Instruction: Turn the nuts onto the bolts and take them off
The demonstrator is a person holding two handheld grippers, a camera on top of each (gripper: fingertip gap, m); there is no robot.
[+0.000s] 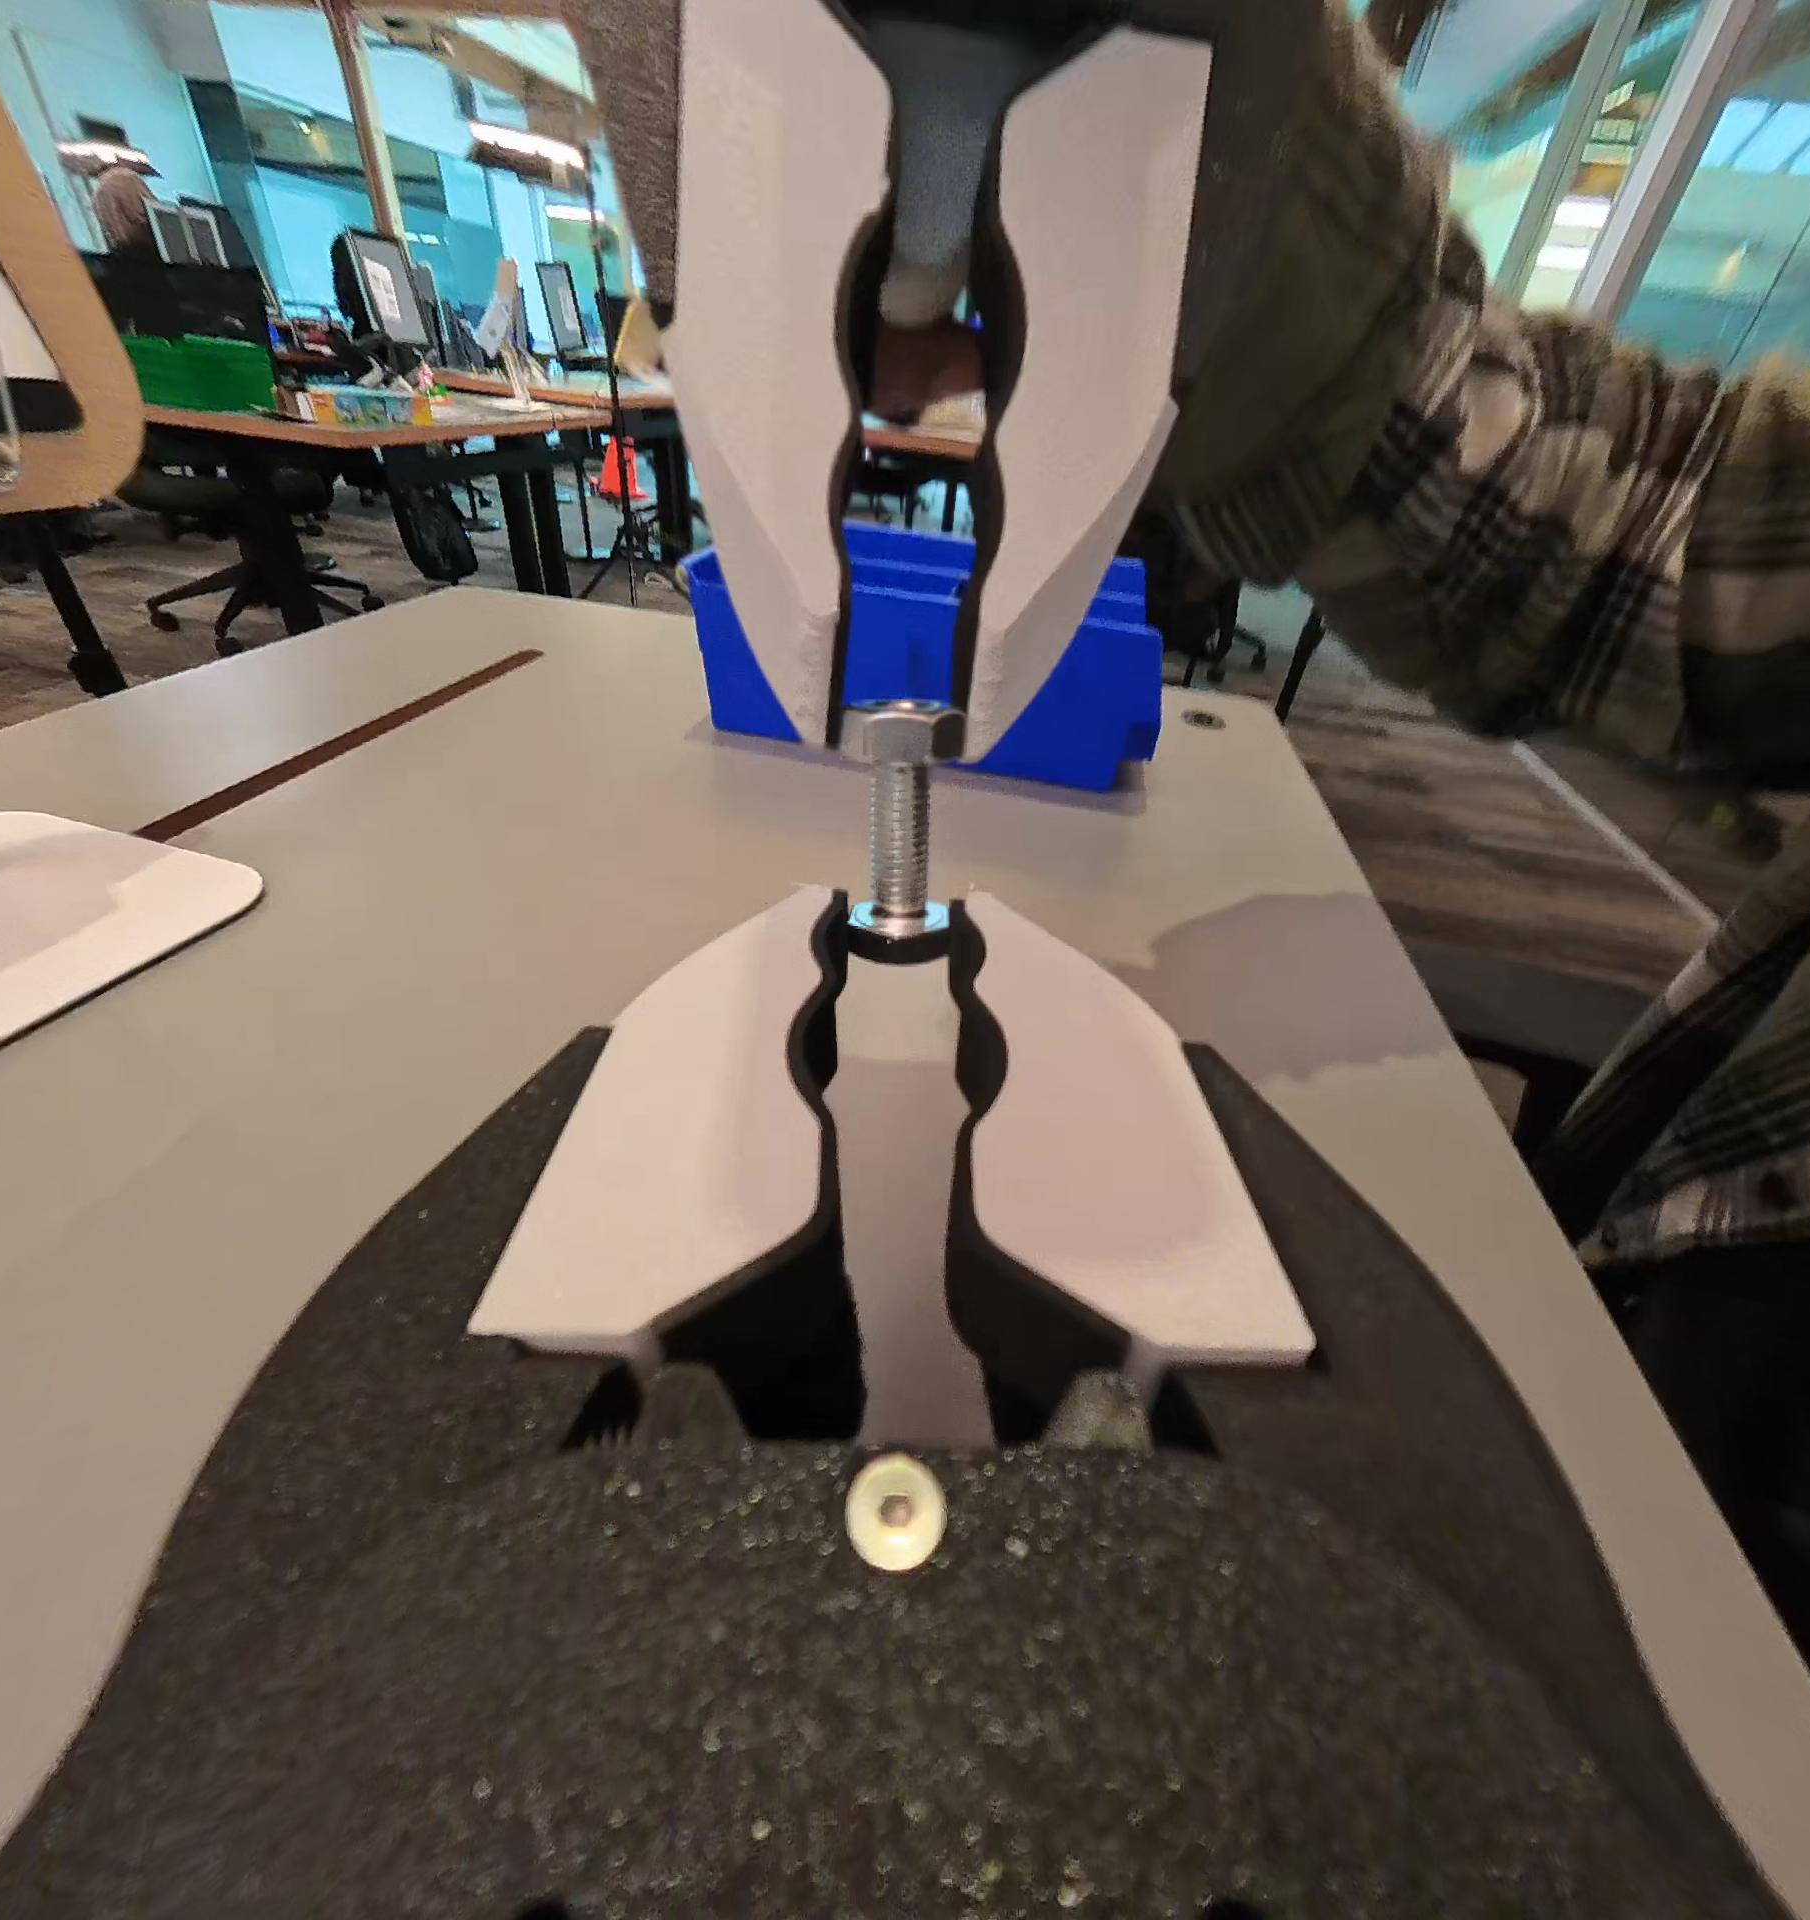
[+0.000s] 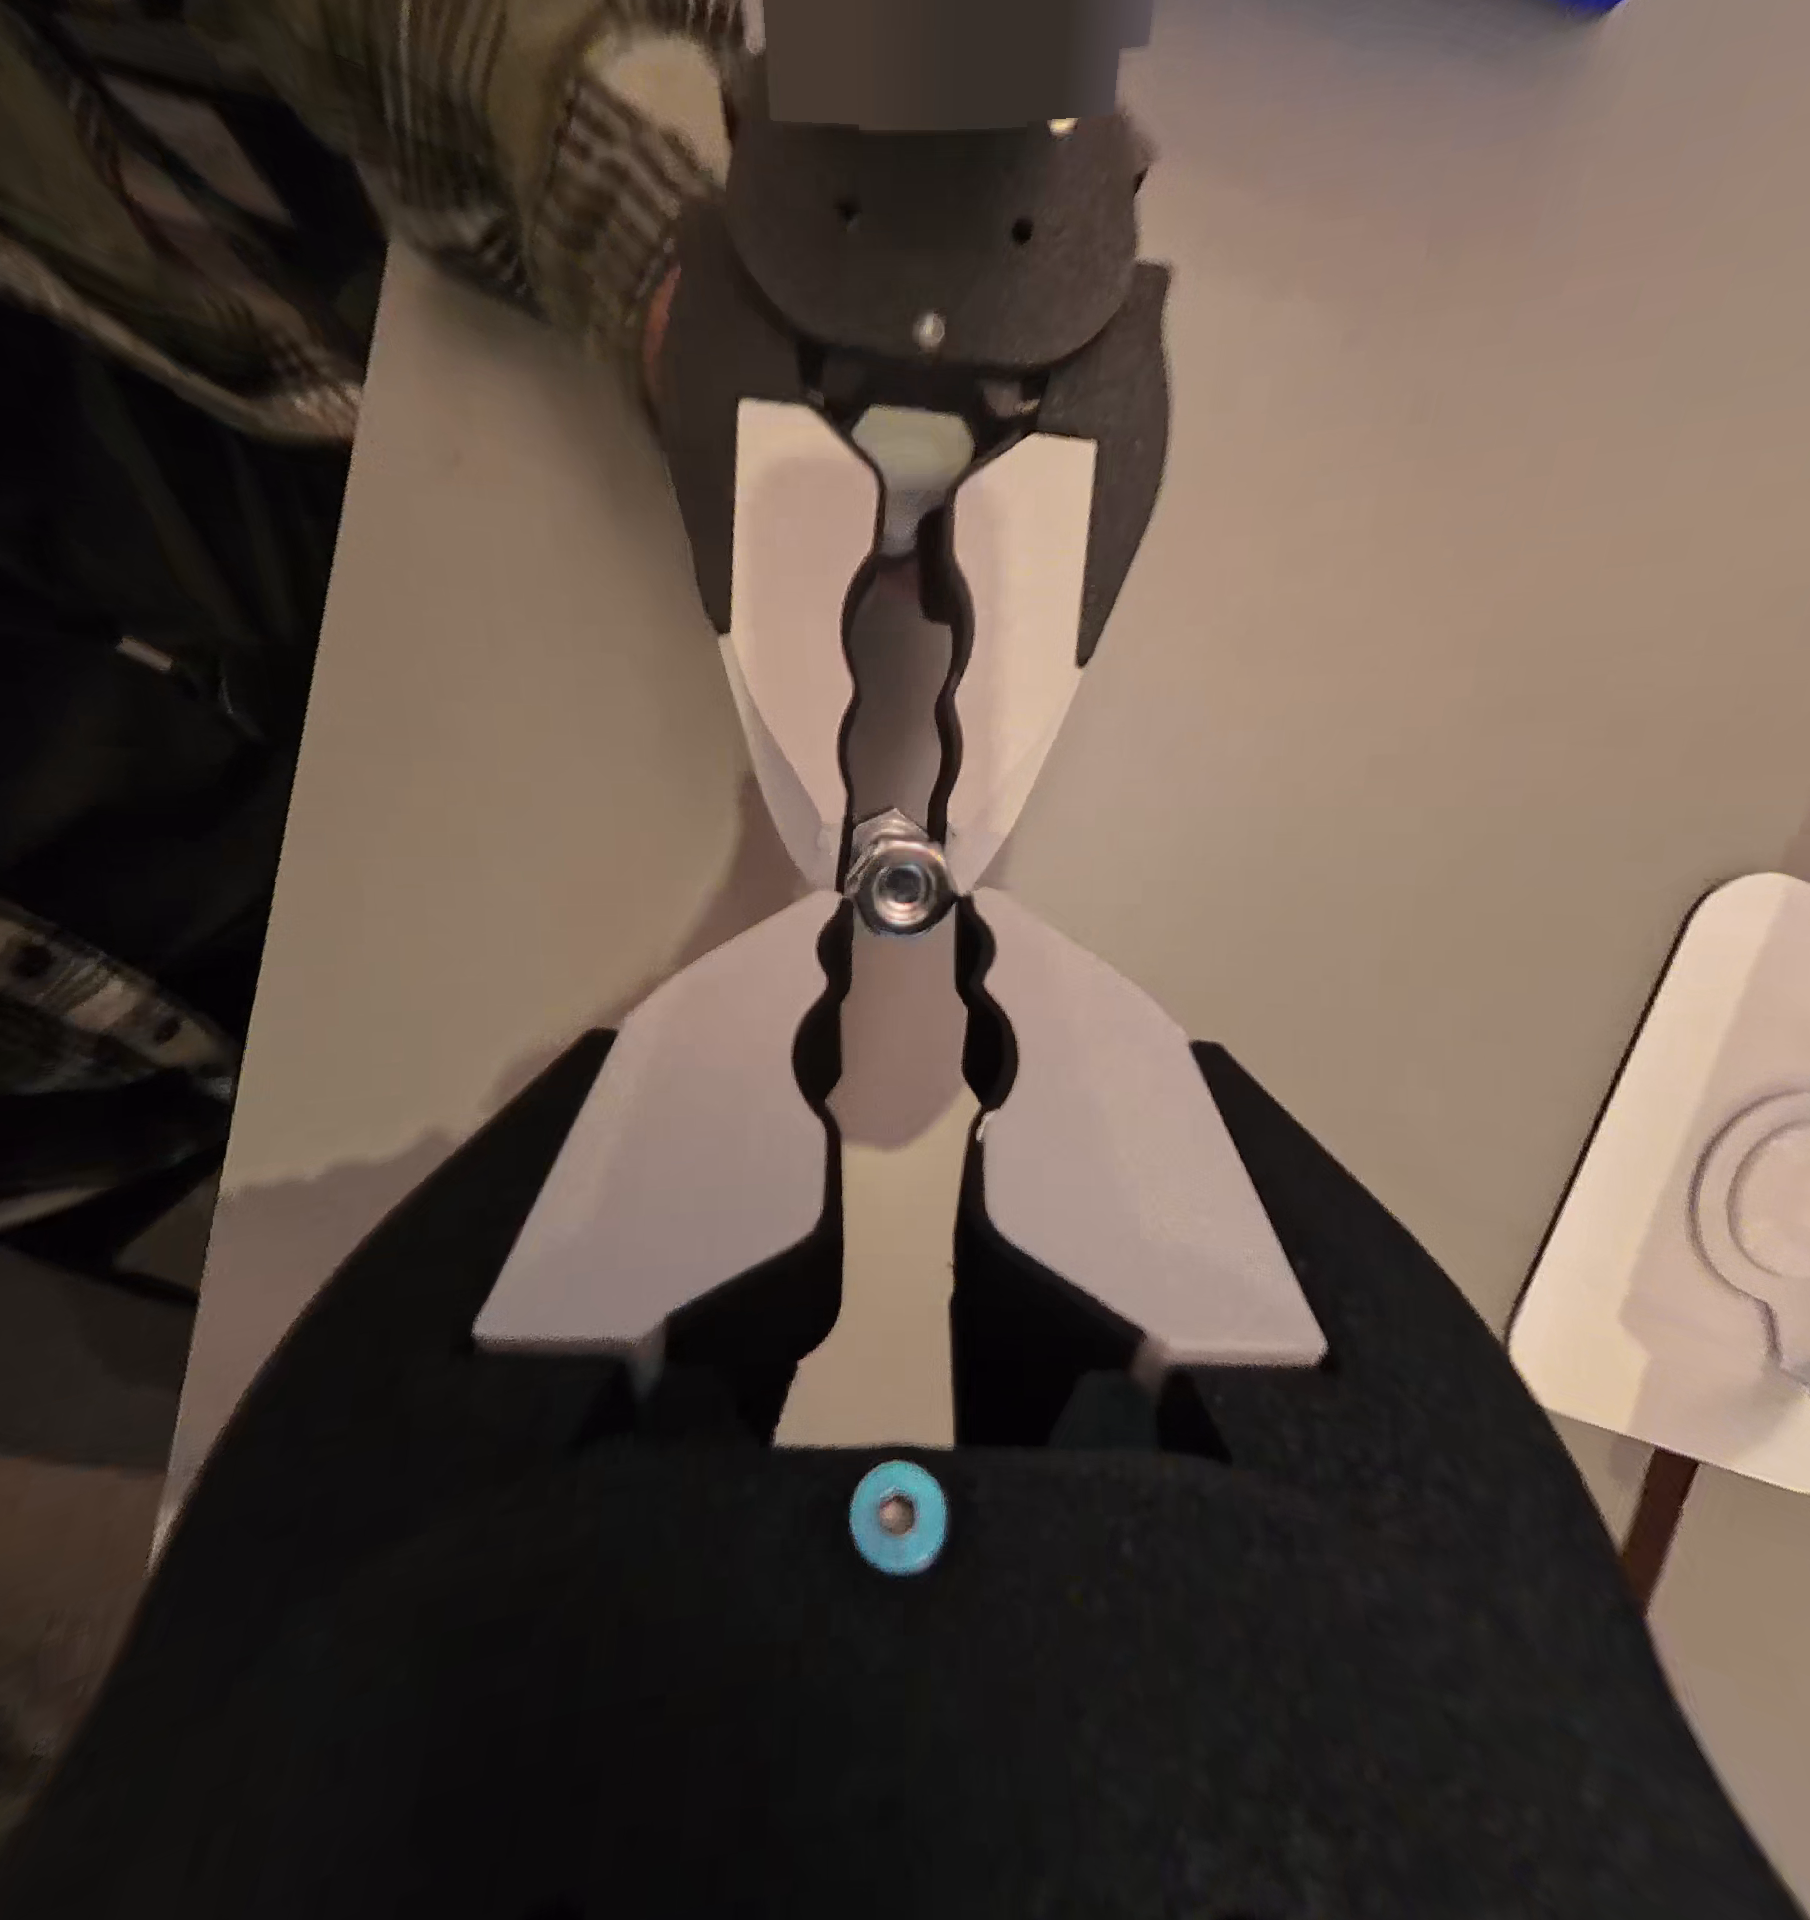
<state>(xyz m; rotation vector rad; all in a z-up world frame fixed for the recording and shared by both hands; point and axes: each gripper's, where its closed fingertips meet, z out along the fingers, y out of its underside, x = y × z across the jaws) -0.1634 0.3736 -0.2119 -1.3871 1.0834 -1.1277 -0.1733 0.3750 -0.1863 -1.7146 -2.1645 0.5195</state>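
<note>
Around: a blue bin (image 1: 1036,665) stands on the grey surface (image 1: 465,831) behind the claws; a white rounded pad (image 1: 80,914) lies off to one side.
Bin contents: cannot tell.
Left claw (image 1: 896,920): pinching the nut (image 1: 896,917).
Right claw (image 1: 901,727): pinching the bolt (image 1: 901,821) by its hex head, above the surface.
Materials: shiny threaded steel bolt; white fingers with wavy black inner pads.

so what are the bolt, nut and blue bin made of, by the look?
Bolt: bright plated steel, likely zinc; shiny silver threads and hex head.
Nut: same mirror-bright silver metal, probably plated steel too.
Blue bin: moulded plastic, by its uniform saturated colour, soft sheen and ribbed wall.
</note>
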